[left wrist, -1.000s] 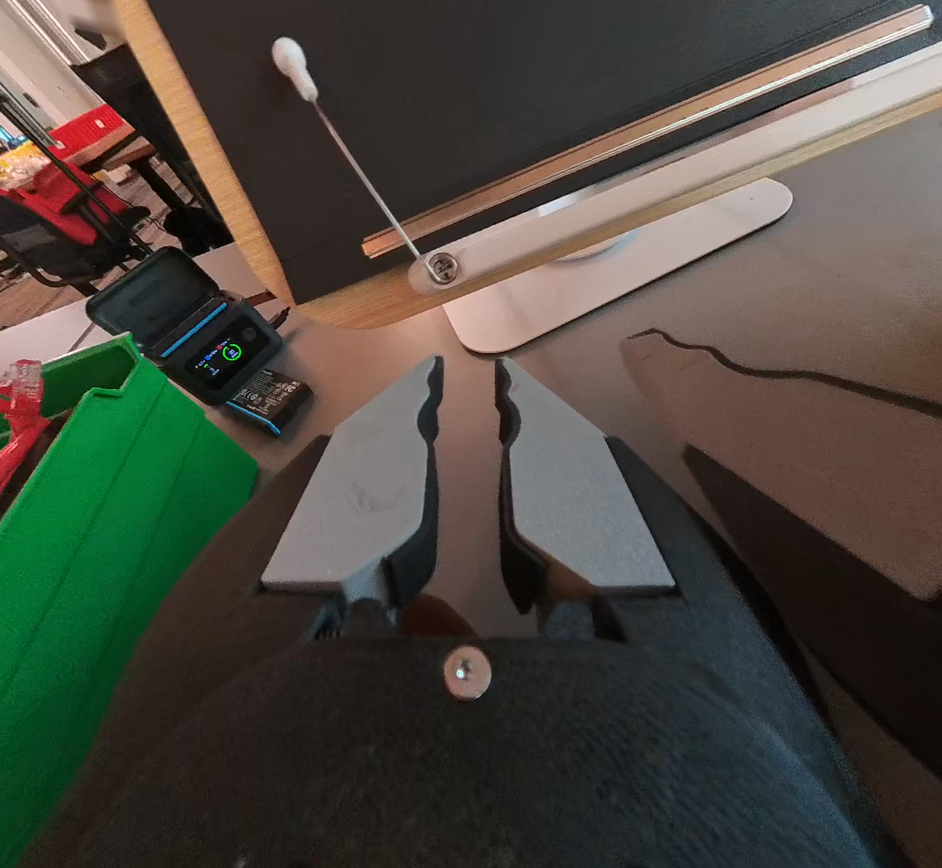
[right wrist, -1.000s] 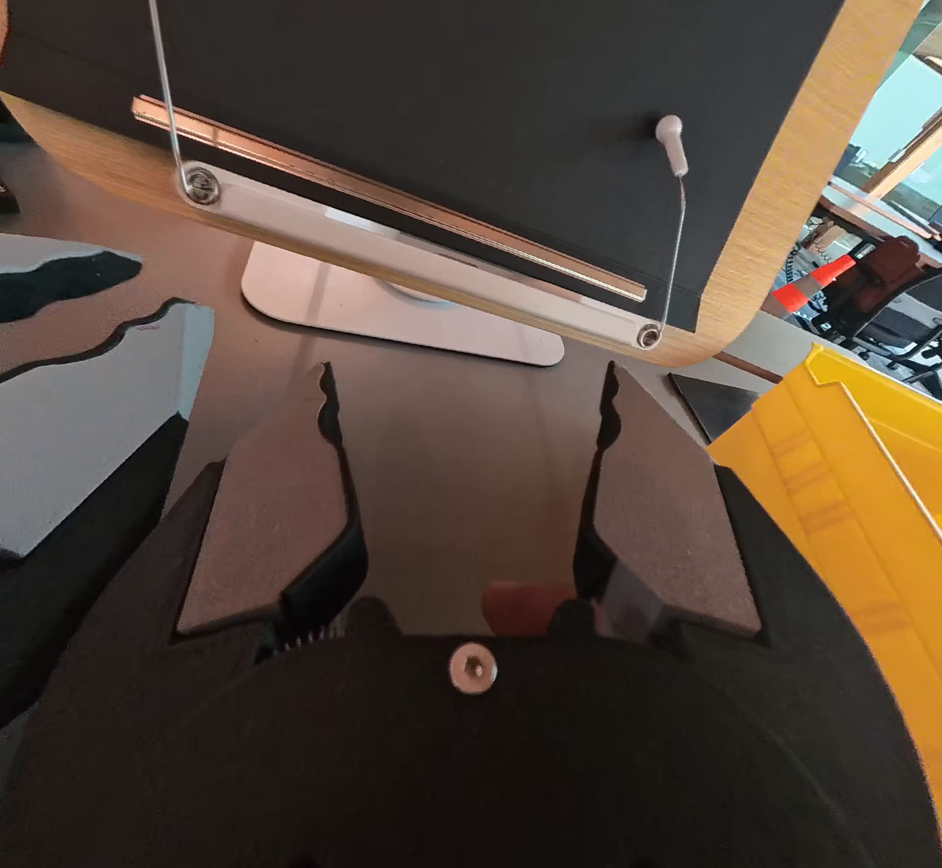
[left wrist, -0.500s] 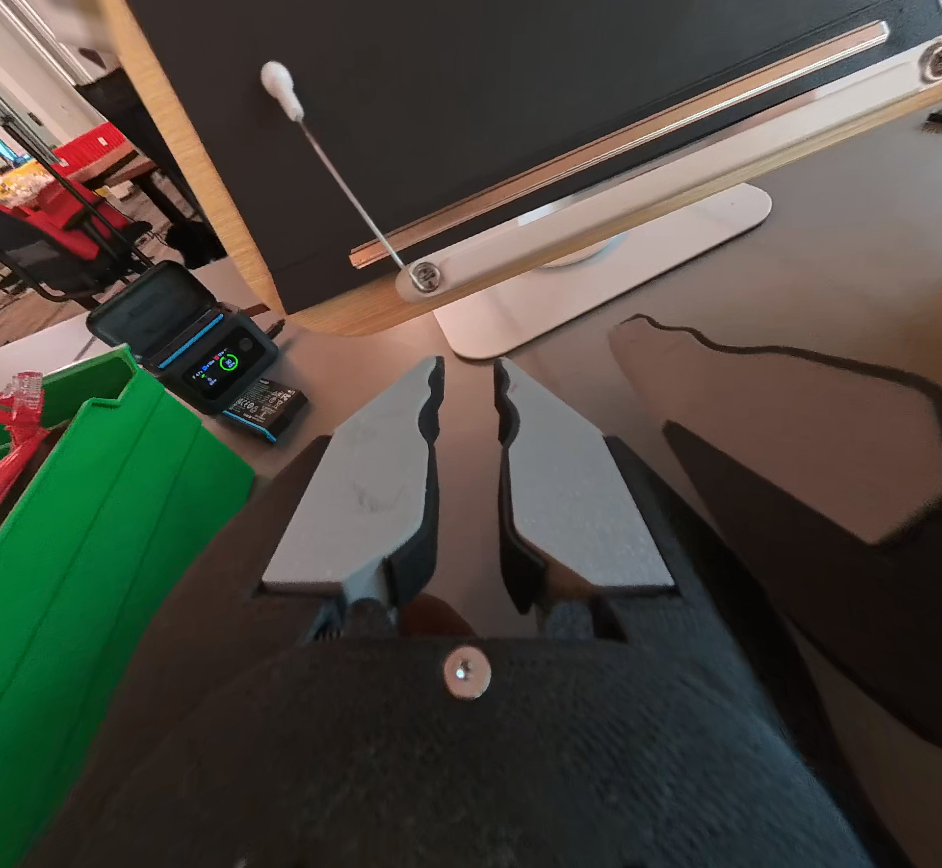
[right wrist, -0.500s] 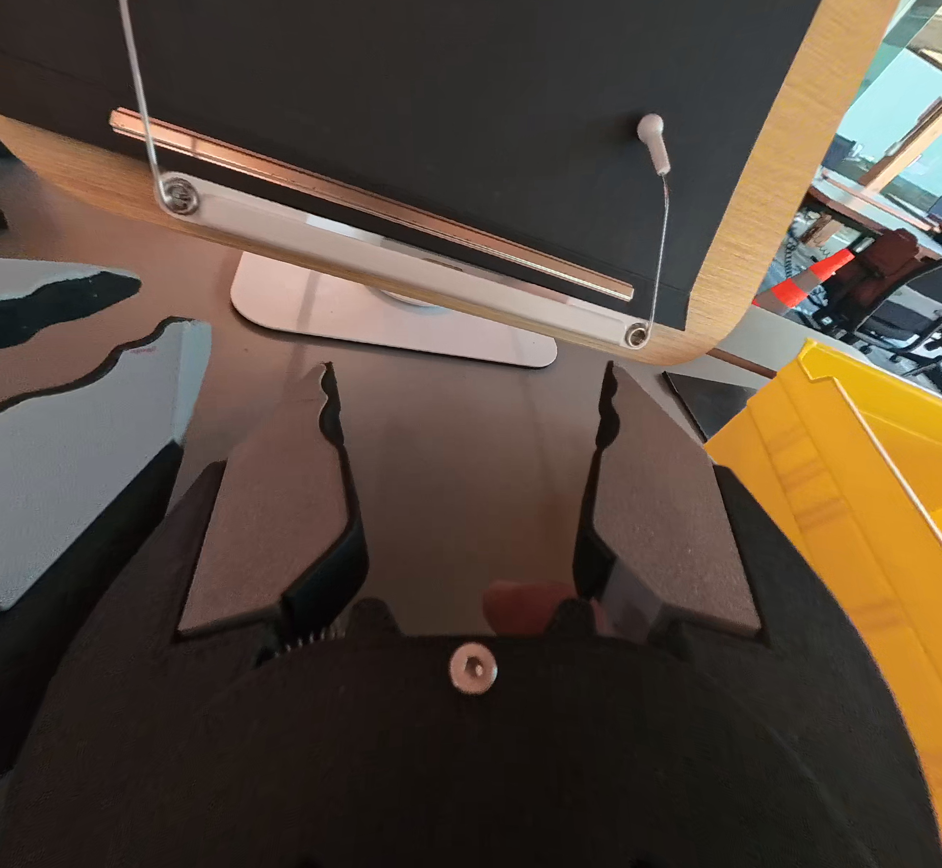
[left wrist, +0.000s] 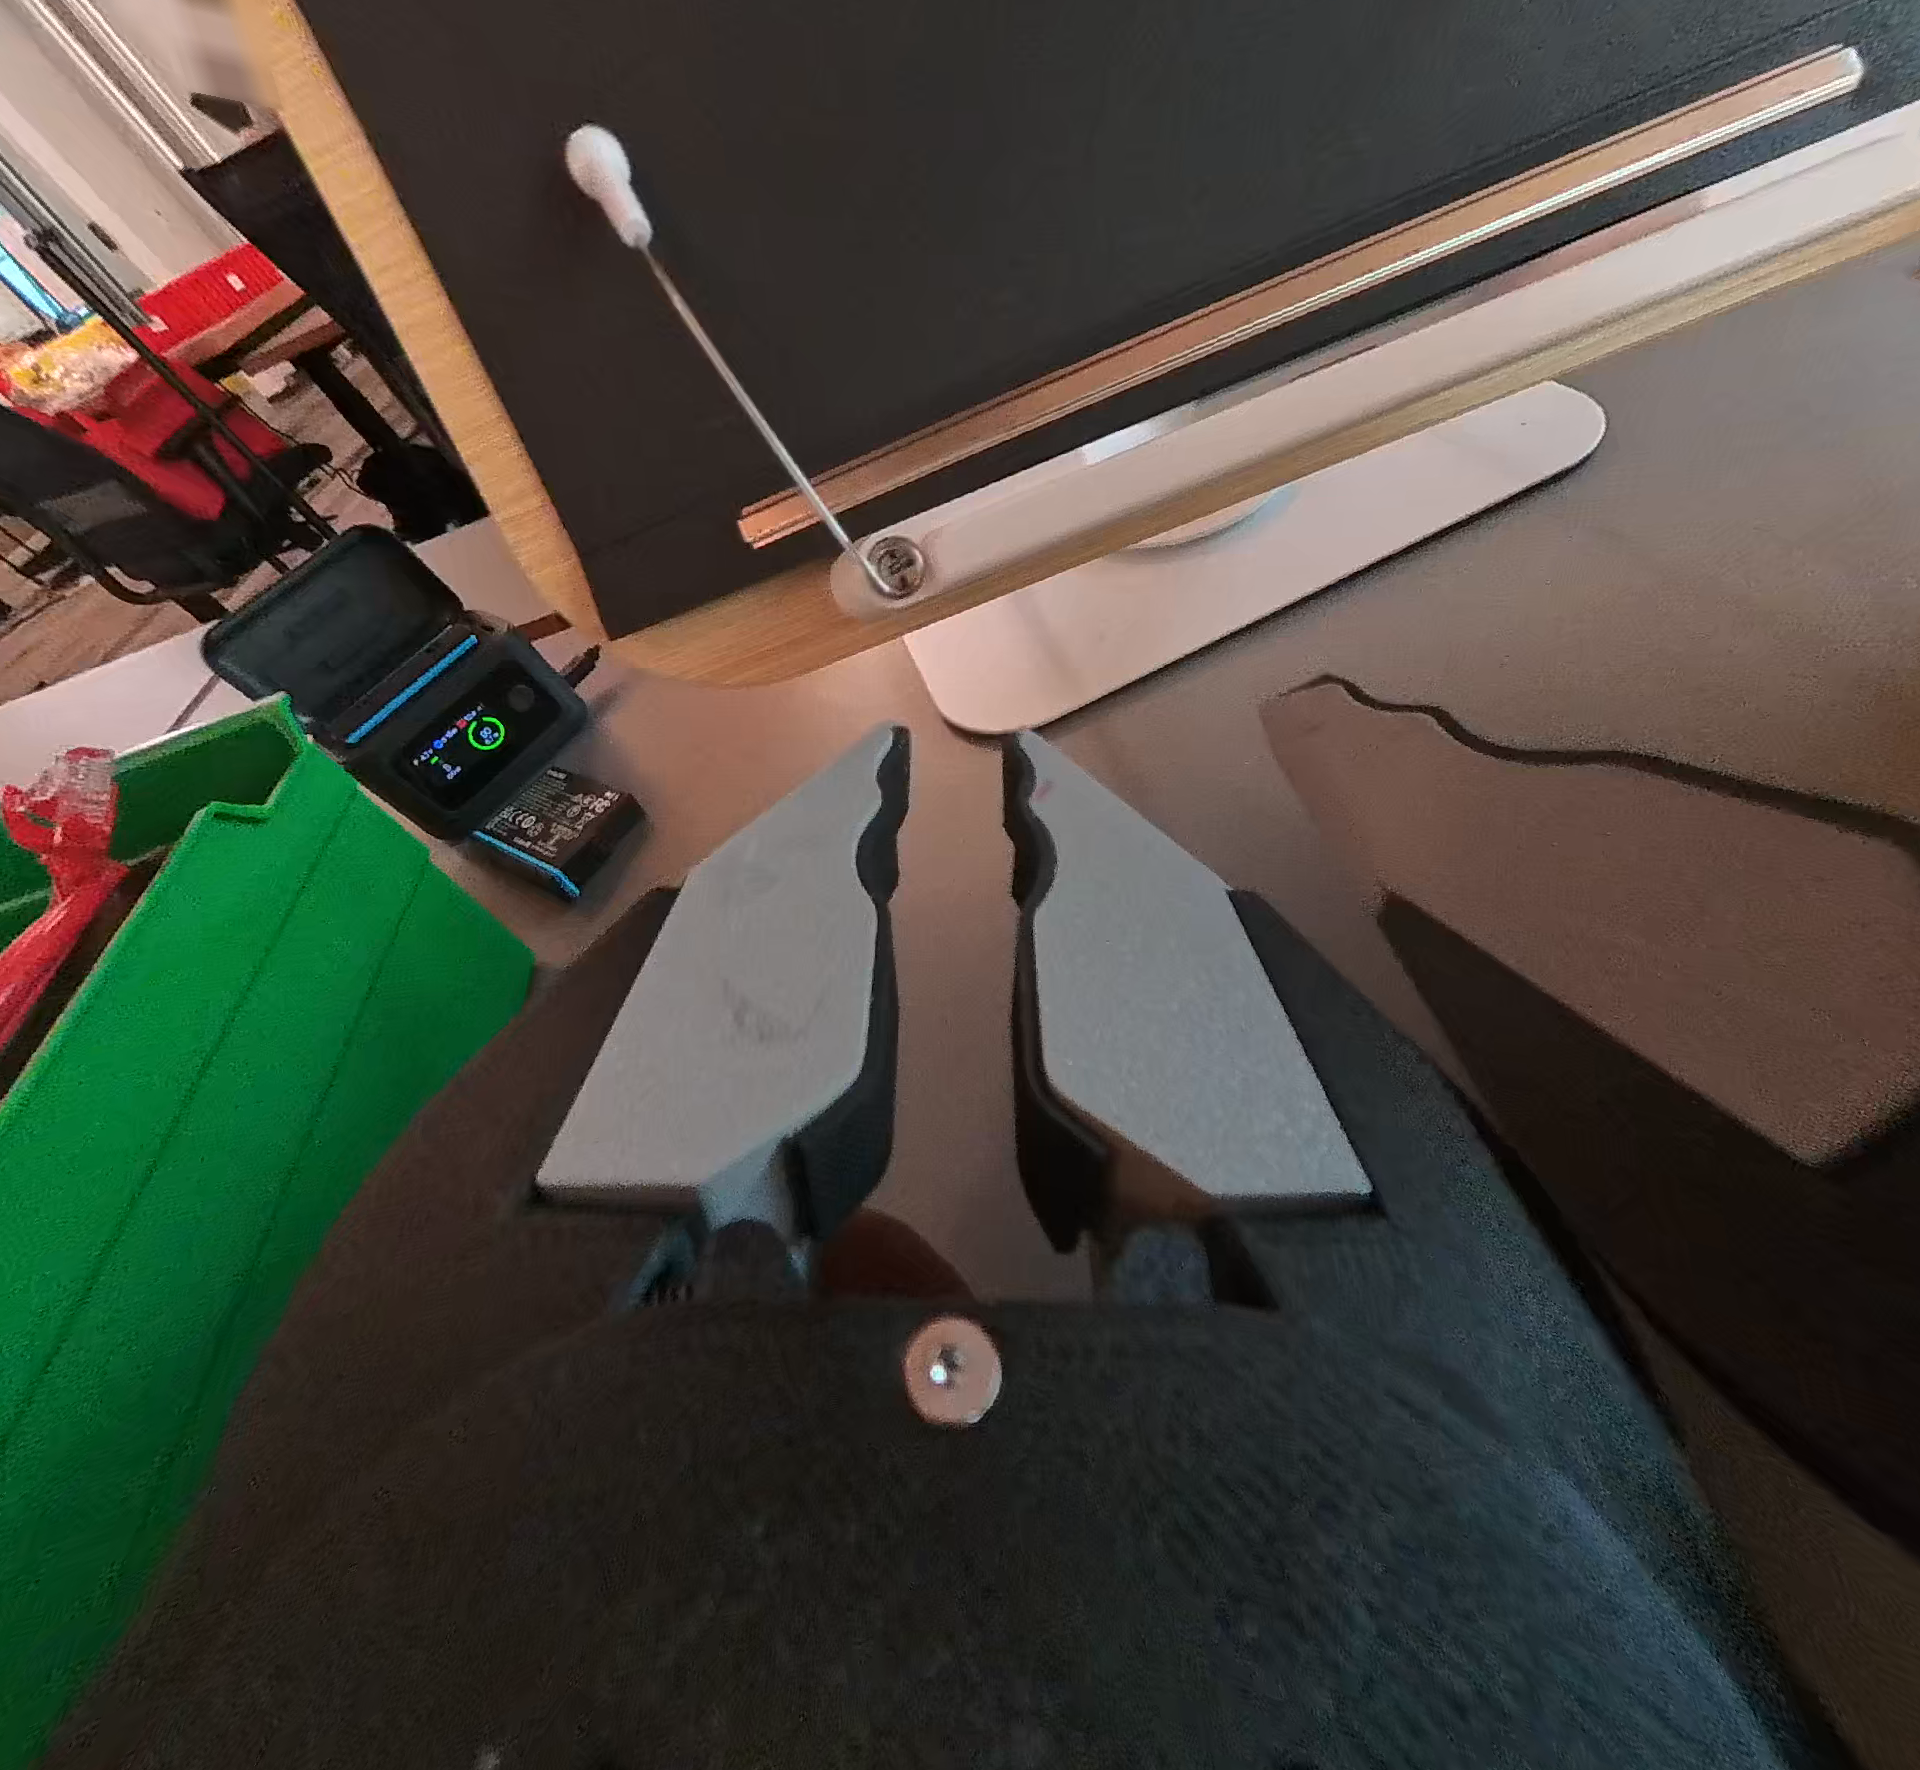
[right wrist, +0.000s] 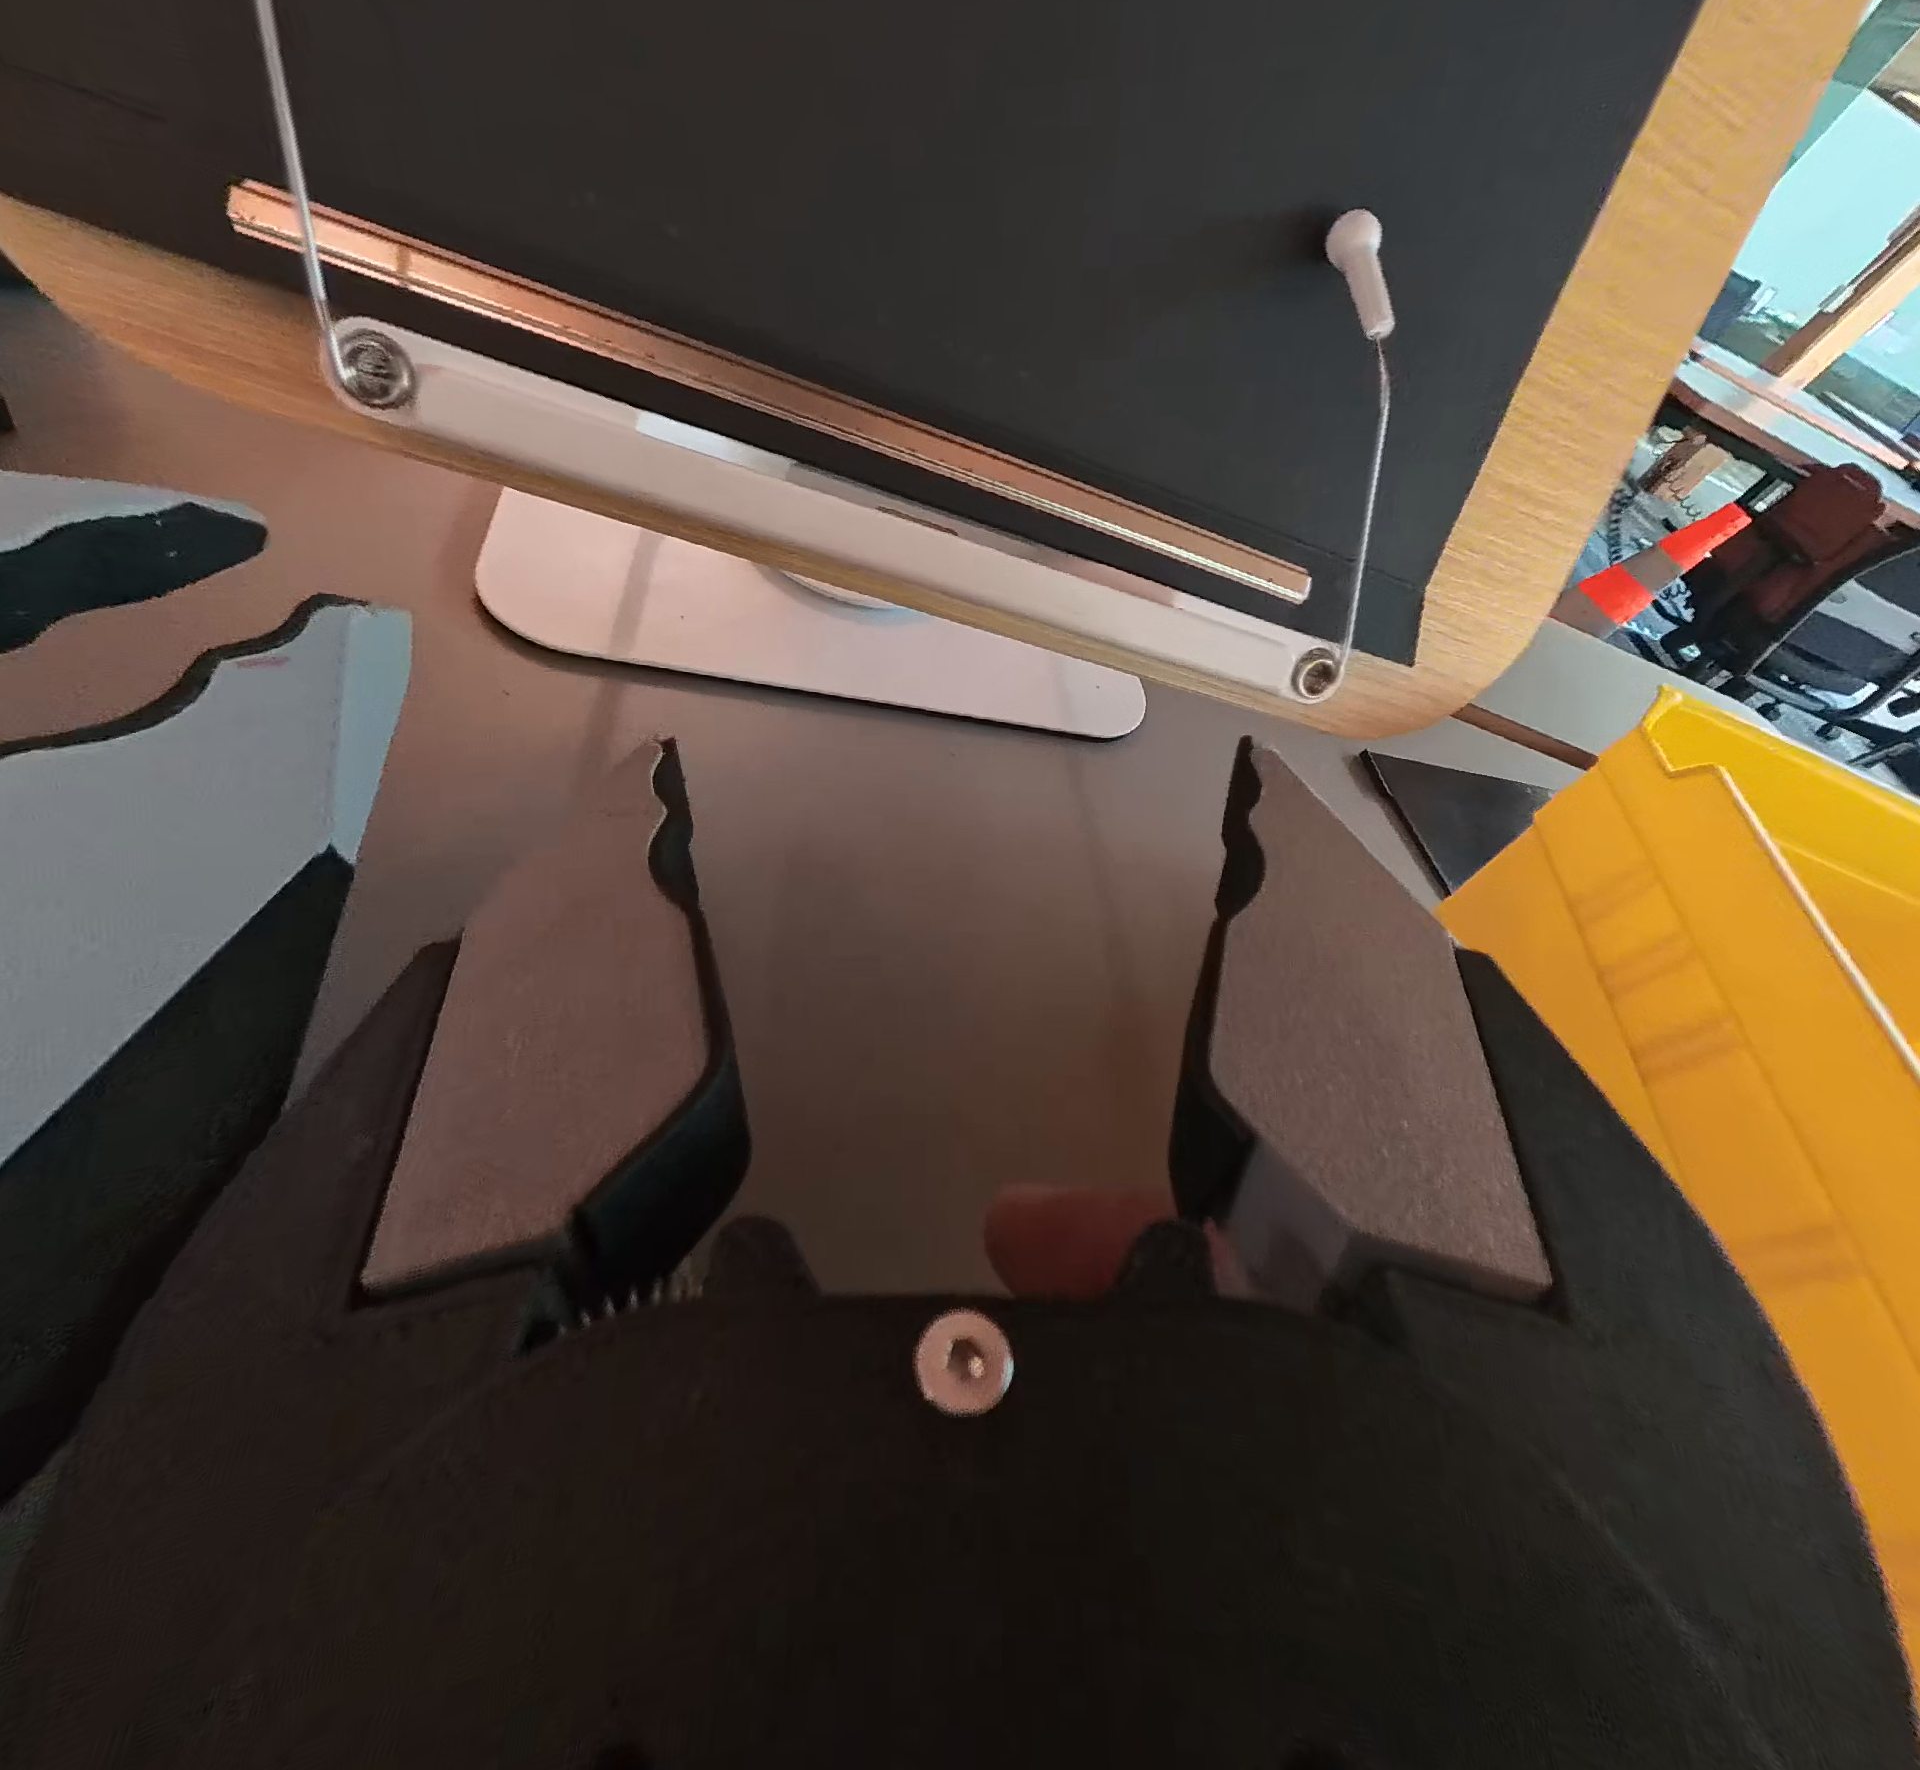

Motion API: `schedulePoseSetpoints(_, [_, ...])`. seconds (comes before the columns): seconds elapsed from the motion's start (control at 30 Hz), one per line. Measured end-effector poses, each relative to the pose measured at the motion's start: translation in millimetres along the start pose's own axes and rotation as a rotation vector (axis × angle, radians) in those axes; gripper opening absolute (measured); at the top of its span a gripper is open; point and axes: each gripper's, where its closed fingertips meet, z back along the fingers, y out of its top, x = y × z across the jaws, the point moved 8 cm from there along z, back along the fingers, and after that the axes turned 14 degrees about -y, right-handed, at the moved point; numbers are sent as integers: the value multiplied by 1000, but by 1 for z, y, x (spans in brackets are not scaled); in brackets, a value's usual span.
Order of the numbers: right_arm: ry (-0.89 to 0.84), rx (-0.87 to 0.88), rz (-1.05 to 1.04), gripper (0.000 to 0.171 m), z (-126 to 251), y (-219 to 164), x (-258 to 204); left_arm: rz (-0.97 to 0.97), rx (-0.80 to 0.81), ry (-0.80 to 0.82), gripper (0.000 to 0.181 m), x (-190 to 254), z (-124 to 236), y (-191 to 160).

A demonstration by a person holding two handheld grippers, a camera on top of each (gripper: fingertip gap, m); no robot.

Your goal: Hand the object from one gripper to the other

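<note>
Object for the hand-over is not between either pair of jaws, and I cannot tell which thing it is; a red plastic piece [left wrist: 57,847] lying in the green bin [left wrist: 260,1045] on the left may be it, but that is a guess. The left gripper [left wrist: 956,770] has its jaws drawn nearly together with a thin gap, gripping nothing. The right gripper [right wrist: 956,785] has its jaws spread wide, also bare. Over the last second little has changed: both grippers drifted slightly in front of the black board on its white stand [left wrist: 1247,640], jaw spacing stayed the same, and both hover side by side over the table [left wrist: 1714,577], with a yellow bin [right wrist: 1714,1045] to the right. By my reading, nothing has yet been picked up, so the transfer has not begun.
</note>
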Motion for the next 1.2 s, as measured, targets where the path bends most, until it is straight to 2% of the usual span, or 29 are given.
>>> schedulePoseSetpoints(0.37, [-12,13,9,98,1,1,0,23,-11,-20,18,0,-1,-2])
schedulePoseSetpoints(0.53, [-10,-5,-22,99,-3,0,5,-21,11,-15,12,9,2,2])
schedulePoseSetpoints(0.73, [-6,10,-1,96,0,0,0,19,-7,-22,13,2,0,-1])
schedulePoseSetpoints(0.87, [-5,-18,-20,99,-5,-3,5,-42,14,-12,12,11,3,3])
schedulePoseSetpoints(1.0, [-13,-6,7,96,-3,-3,2,13,-12,-38,14,6,-2,0])
schedulePoseSetpoints(1.2, [-5,-28,-17,98,-7,-6,4,-49,20,-8,6,14,3,3])
